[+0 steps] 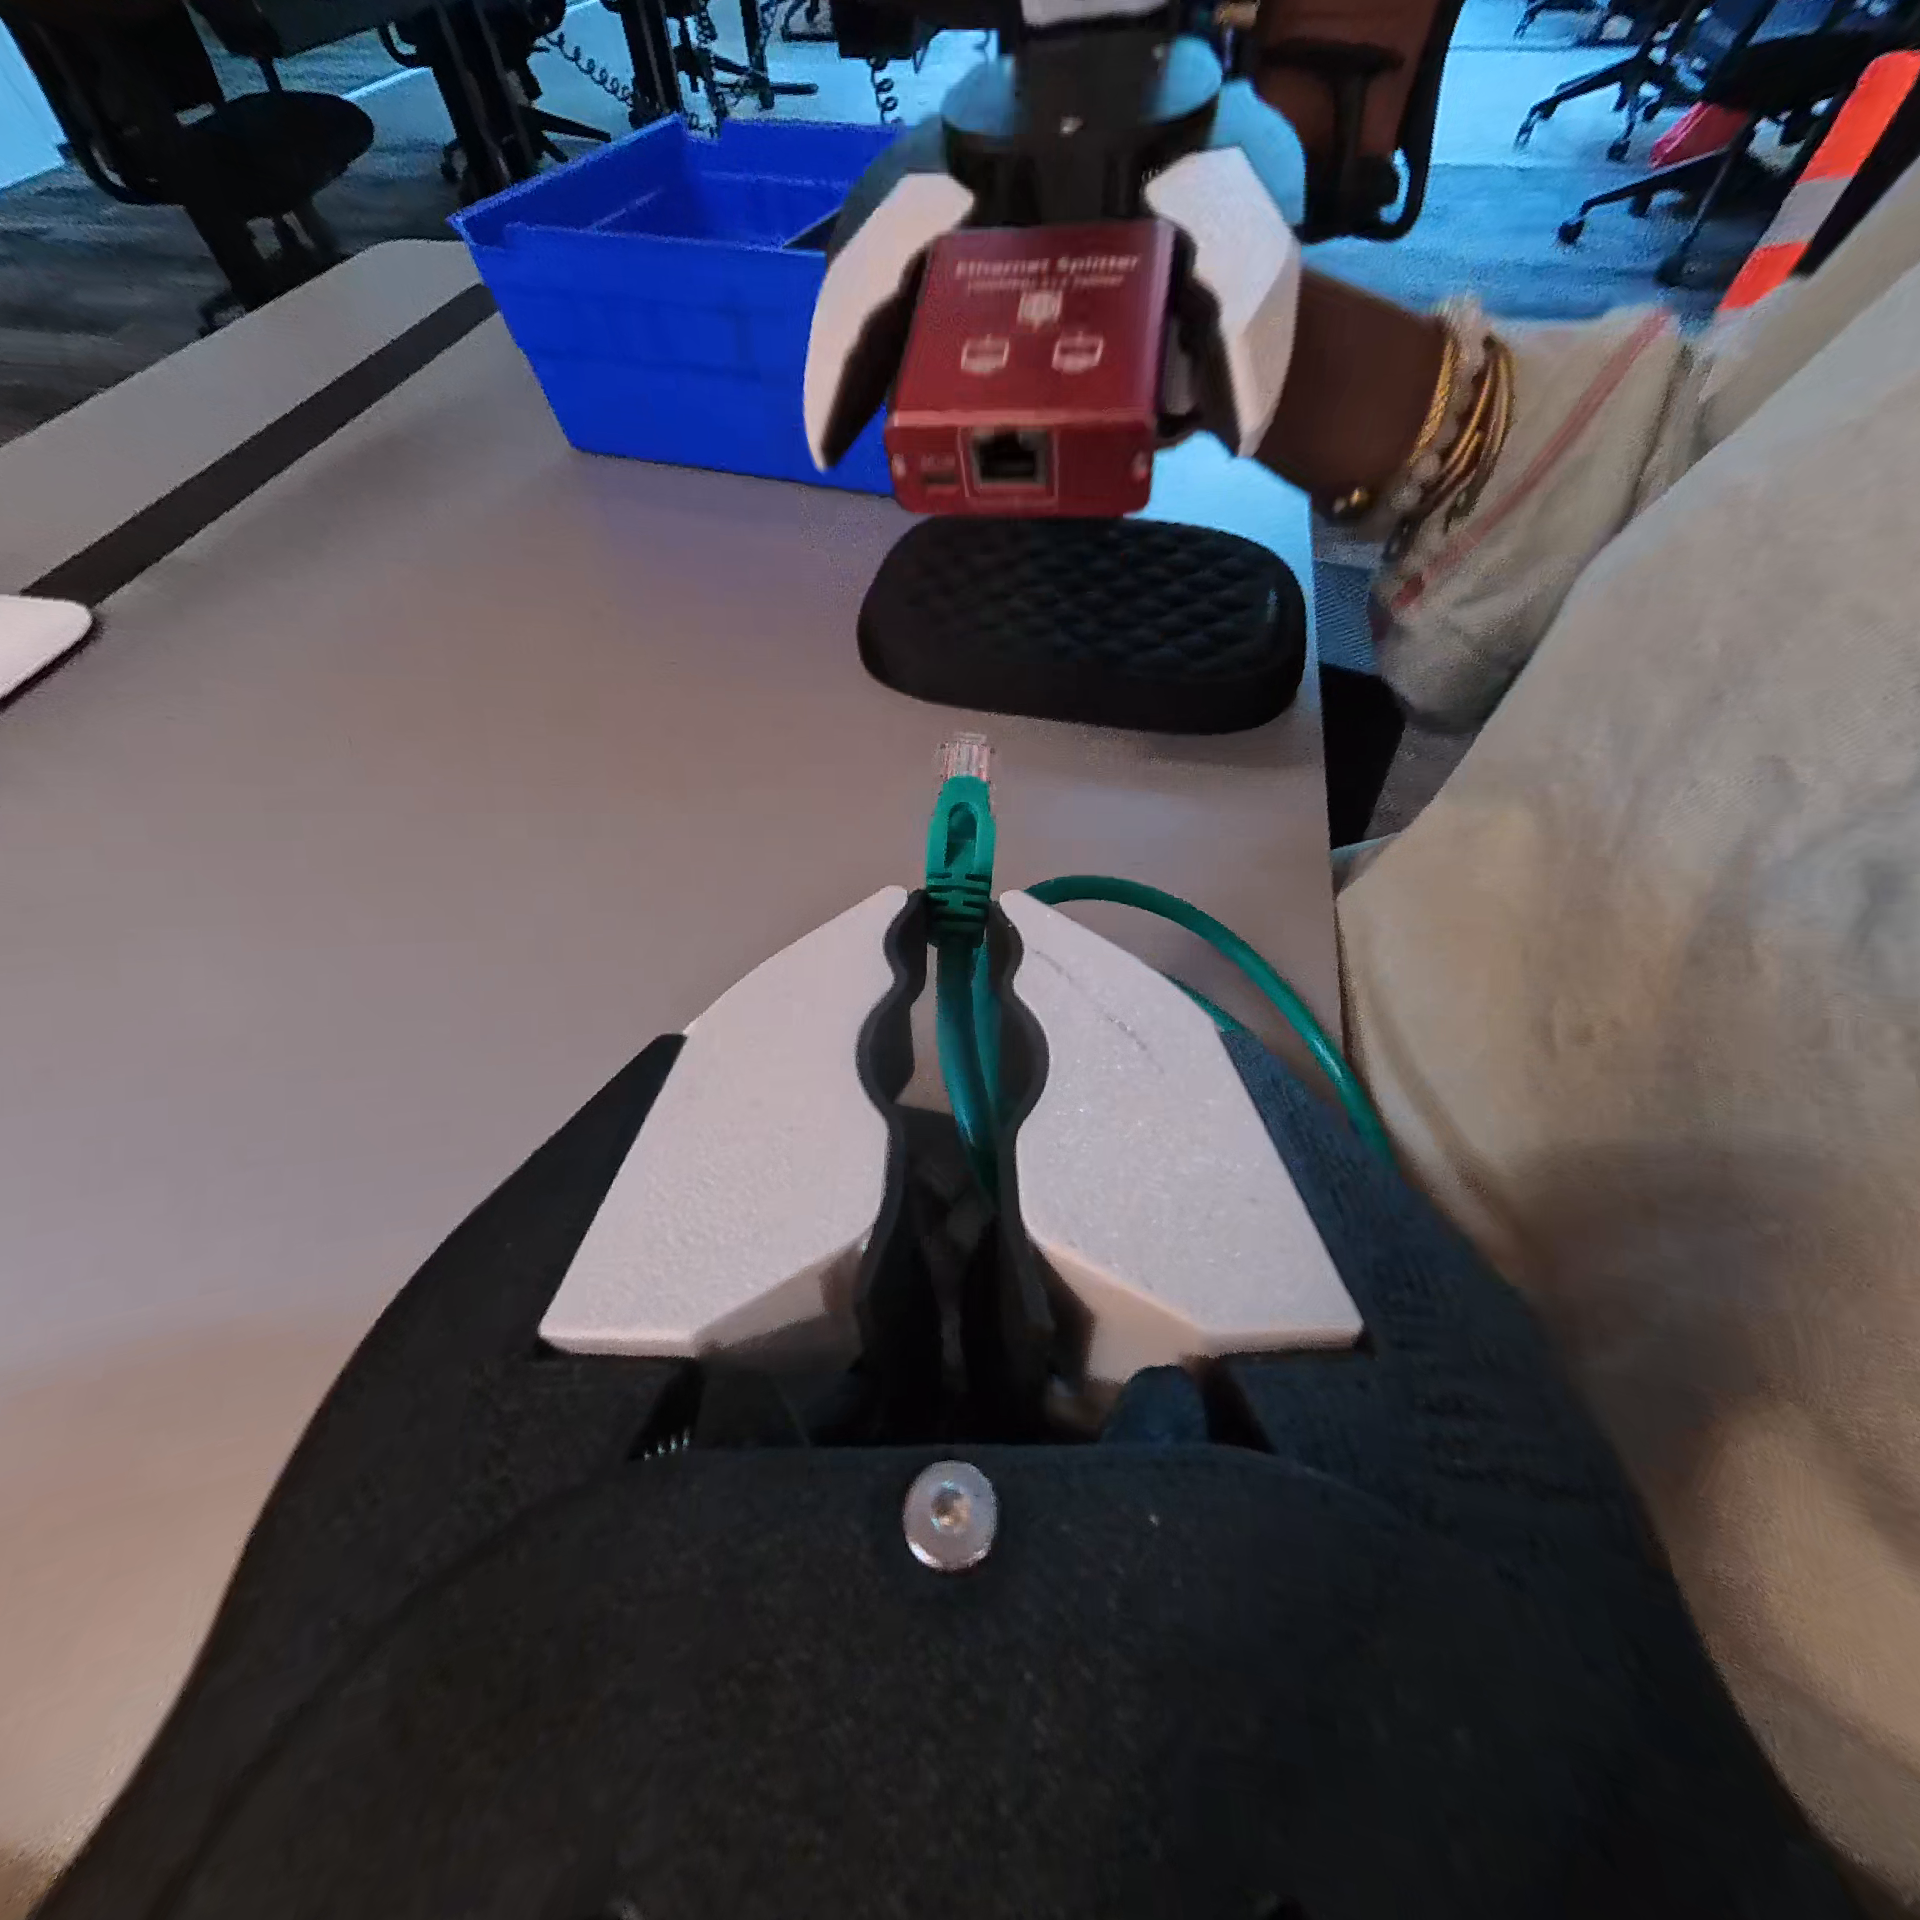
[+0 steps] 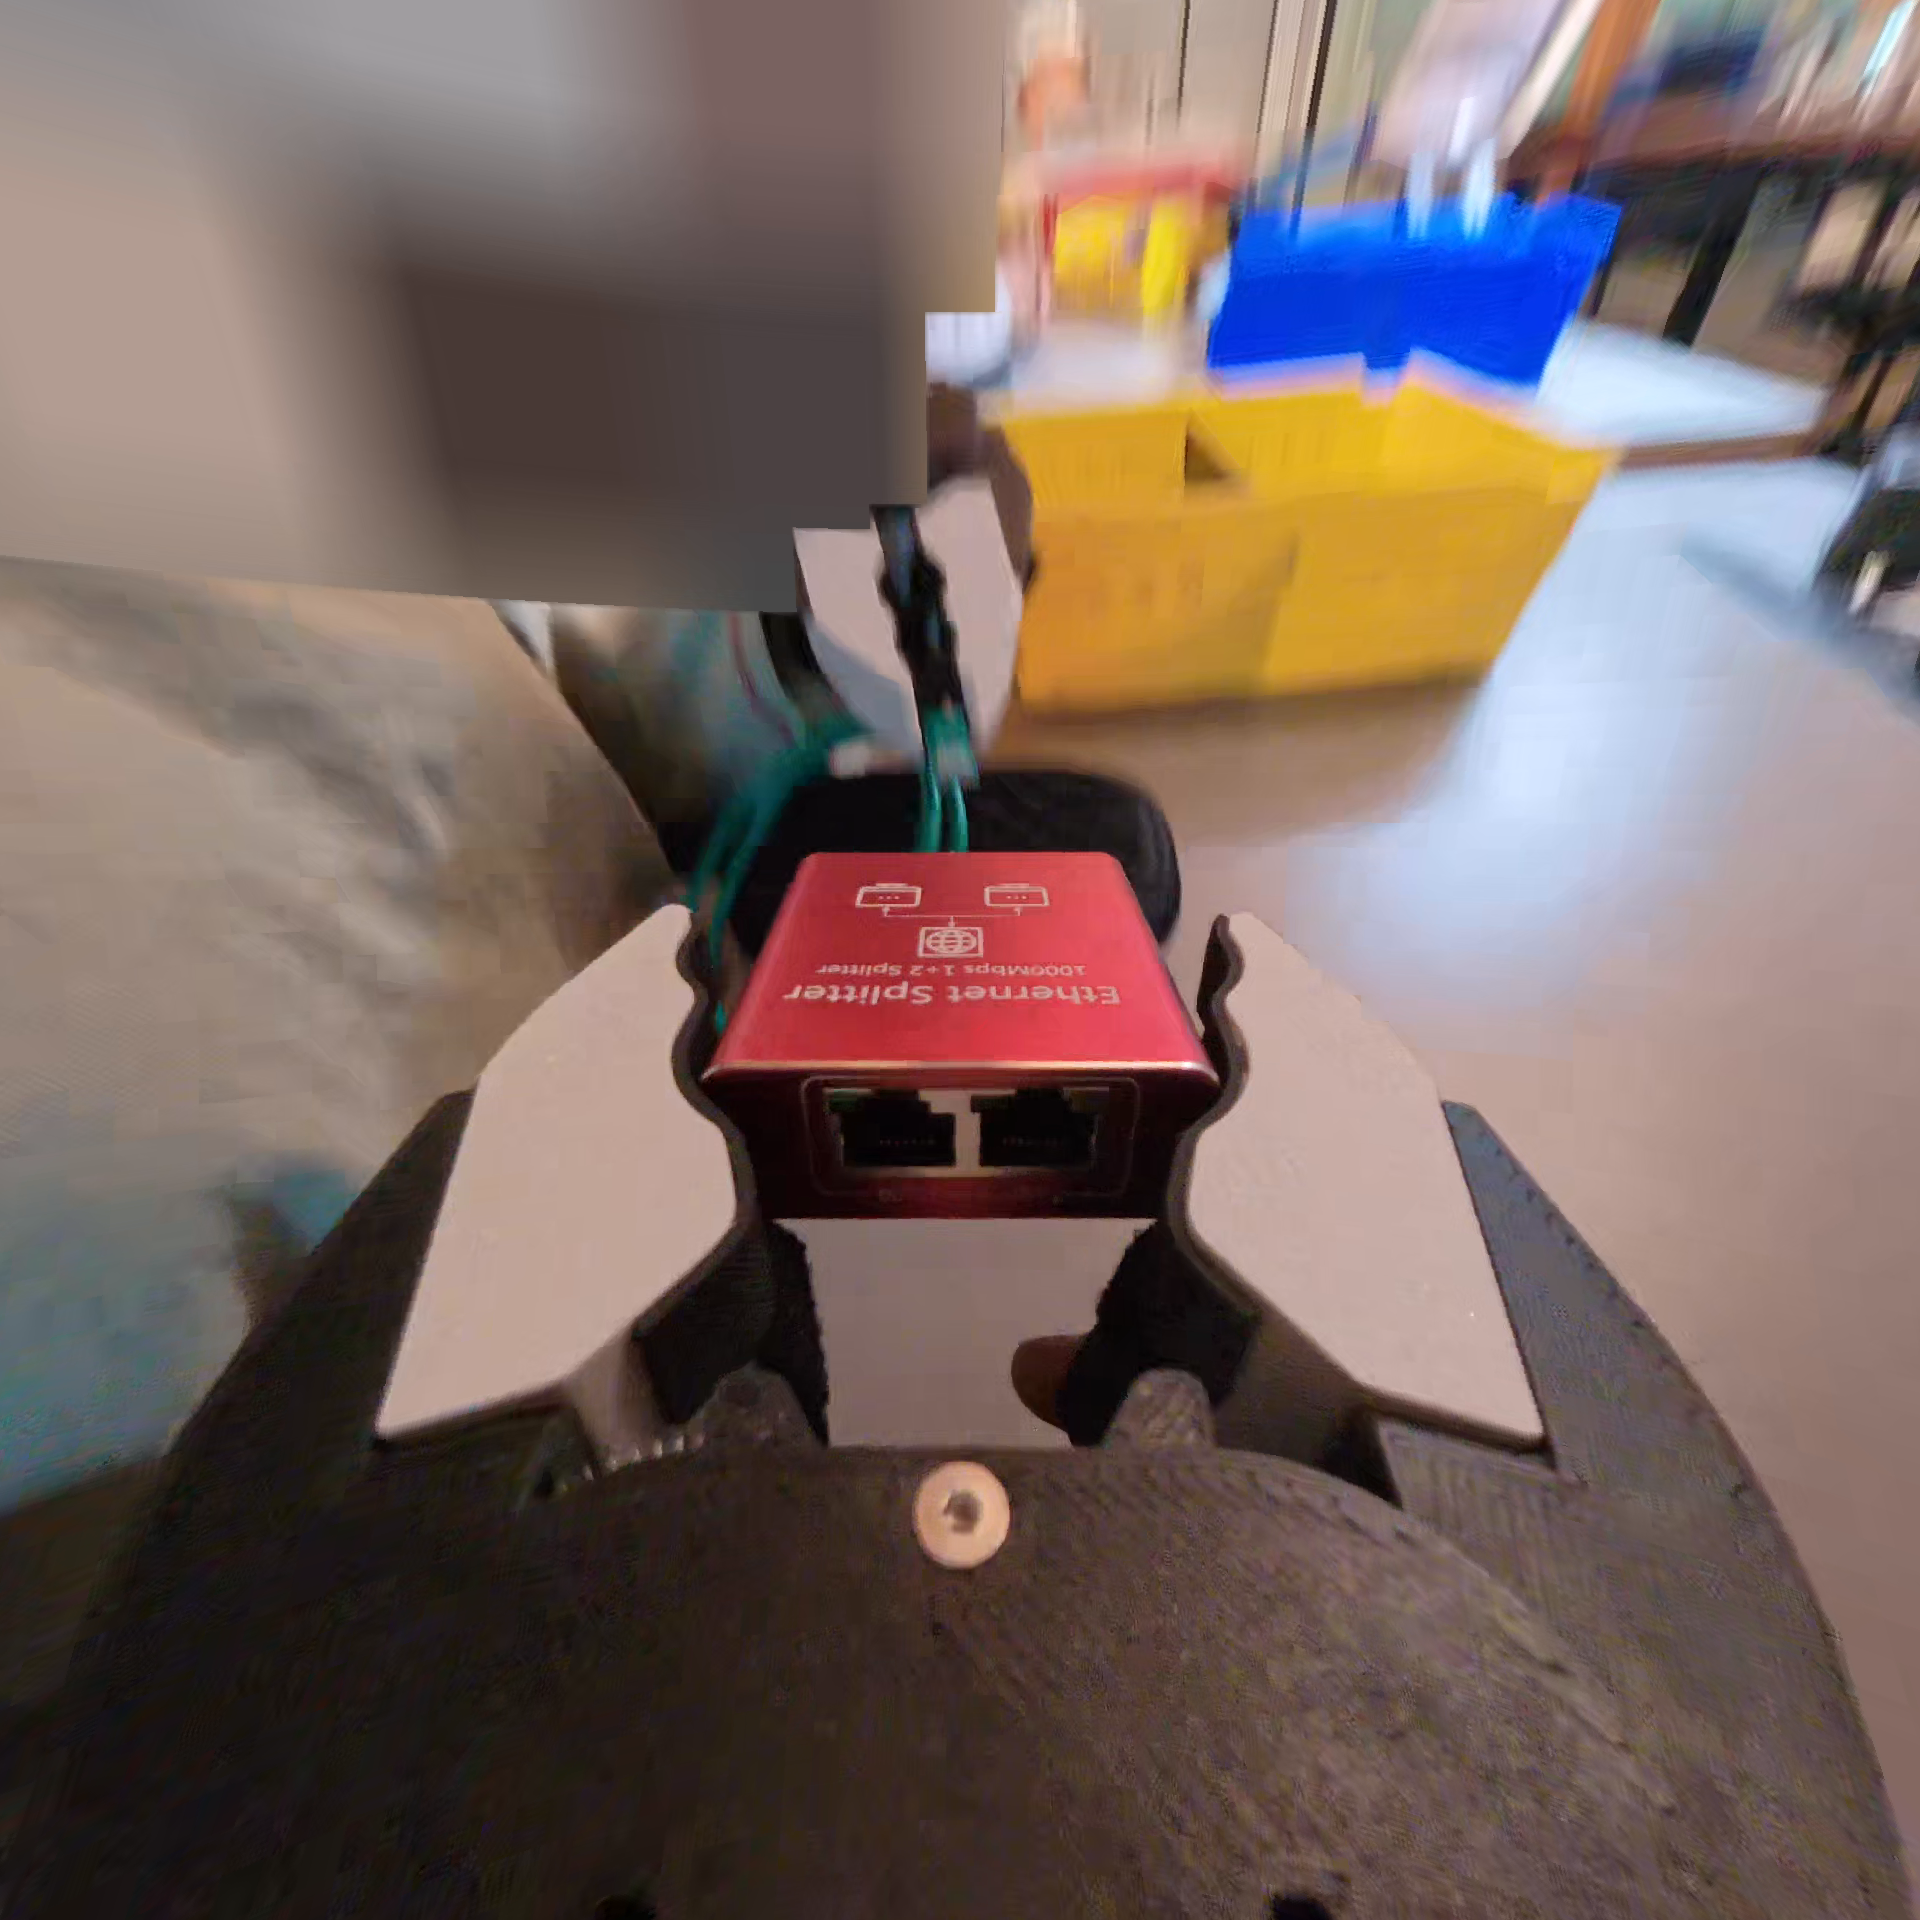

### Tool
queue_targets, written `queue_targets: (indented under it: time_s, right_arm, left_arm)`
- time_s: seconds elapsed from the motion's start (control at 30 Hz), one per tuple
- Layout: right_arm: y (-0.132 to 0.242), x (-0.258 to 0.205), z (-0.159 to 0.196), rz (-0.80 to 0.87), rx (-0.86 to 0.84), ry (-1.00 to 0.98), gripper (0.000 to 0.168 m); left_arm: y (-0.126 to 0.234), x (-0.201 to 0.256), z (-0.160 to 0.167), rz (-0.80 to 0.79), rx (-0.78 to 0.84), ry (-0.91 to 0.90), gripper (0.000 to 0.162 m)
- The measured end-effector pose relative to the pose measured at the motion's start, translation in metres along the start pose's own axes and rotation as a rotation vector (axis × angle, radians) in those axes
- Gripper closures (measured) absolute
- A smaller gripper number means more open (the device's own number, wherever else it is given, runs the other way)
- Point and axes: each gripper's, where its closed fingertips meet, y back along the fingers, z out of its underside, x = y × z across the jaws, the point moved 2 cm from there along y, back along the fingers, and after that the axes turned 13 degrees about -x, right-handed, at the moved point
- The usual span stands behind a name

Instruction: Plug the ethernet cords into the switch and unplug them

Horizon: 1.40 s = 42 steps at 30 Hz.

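My left gripper (image 1: 954, 902) is shut on a green ethernet cord (image 1: 958, 862), just behind its clear plug (image 1: 965, 756), which points forward. The cord loops back to the right. My right gripper (image 2: 956, 940) is shut on a small red switch box (image 2: 956, 997) and holds it above the table. Its two-port face looks at the right wrist camera. In the left wrist view the switch (image 1: 1029, 364) faces me with its single port, well ahead of the plug and apart from it. The left gripper (image 2: 940, 717) also shows beyond the switch in the right wrist view.
A black padded rest (image 1: 1081, 618) lies on the grey table (image 1: 468, 779) under the switch. A blue bin (image 1: 665, 312) stands behind it. Yellow and blue bins (image 2: 1299, 540) stand farther off. A person's beige sleeve (image 1: 1662, 935) fills the right side. The gap from one gripper's tips to the other's is roughly 11 centimetres.
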Motion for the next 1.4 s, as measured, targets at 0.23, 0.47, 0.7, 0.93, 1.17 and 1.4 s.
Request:
queue_targets:
  time_s: [0.23, 0.47, 0.7, 0.93, 1.17, 1.4]
  right_arm:
    - [-0.006, -0.017, -0.027, -0.035, 0.332, 0.026, 0.077]
    - [-0.026, -0.018, -0.018, -0.009, 0.265, 0.045, 0.077]
    - [-0.030, -0.020, -0.017, -0.012, 0.281, 0.066, 0.078]
    - [-0.032, -0.021, -0.015, 0.022, 0.243, 0.111, 0.078]
    - [-0.039, -0.022, -0.005, 0.055, 0.100, 0.161, 0.078]
    - [-0.044, -0.021, 0.005, 0.060, 0.001, 0.147, 0.078]
  left_arm:
    - [-0.008, 0.011, -0.017, 0.050, 0.003, 0.008, 0.152]
    - [-0.011, 0.016, -0.023, 0.069, -0.063, 0.004, 0.152]
    - [-0.010, 0.017, -0.033, 0.057, -0.118, -0.018, 0.152]
    - [-0.014, 0.019, -0.036, 0.073, -0.118, -0.027, 0.151]
    - [-0.021, 0.020, -0.030, 0.023, -0.189, -0.099, 0.152]
    - [-0.032, 0.020, -0.021, 0.041, -0.218, -0.098, 0.153]
